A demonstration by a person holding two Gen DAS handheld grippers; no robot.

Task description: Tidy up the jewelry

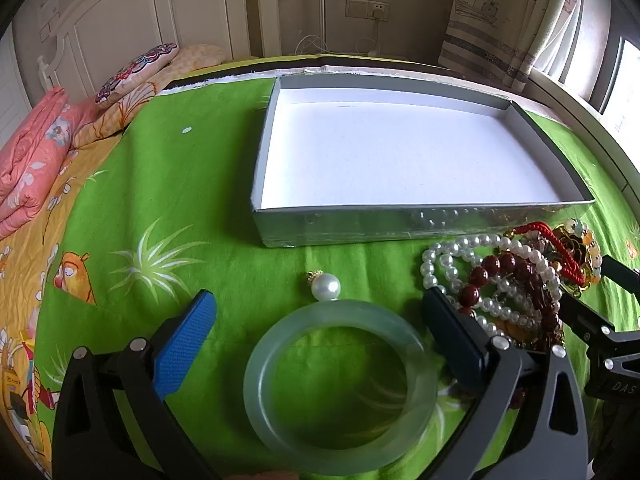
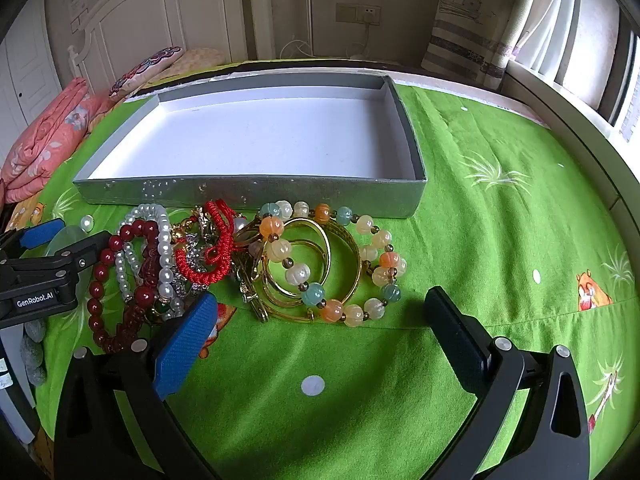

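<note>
The left gripper (image 1: 320,344) stands wide open and points down at the bed; it holds nothing. In the left wrist view, a pale green bangle (image 1: 340,384) lies flat on the green sheet (image 1: 180,184) between its two fingers, and neither pad touches it. A single large pearl (image 1: 326,286) with a small gold cap lies just past the bangle, touching its far edge or almost so. To the right is a heap of jewelry: a white pearl string (image 1: 452,264), dark red beads (image 1: 504,268) and a red cord (image 1: 560,248) are tangled together, and the right finger of the left gripper partly covers the near side of the heap. Behind all this stands a shallow silver box (image 1: 400,224) with a white floor, and no jewelry is inside it.

The right gripper (image 2: 320,328) is also fully open and holds nothing. In the right wrist view, a bracelet of orange, cream and blue-green beads (image 2: 360,308) lies just ahead of its fingers, around gold bangles (image 2: 312,256). Left of them are the red cord (image 2: 208,248), the pearl string (image 2: 164,248) and the dark red beads (image 2: 104,280). The box (image 2: 256,196) is right behind the heap. At the left edge the left gripper (image 2: 60,244) shows over the green bangle (image 2: 68,240). Folded pink bedding (image 2: 52,140) lies far left.
</note>
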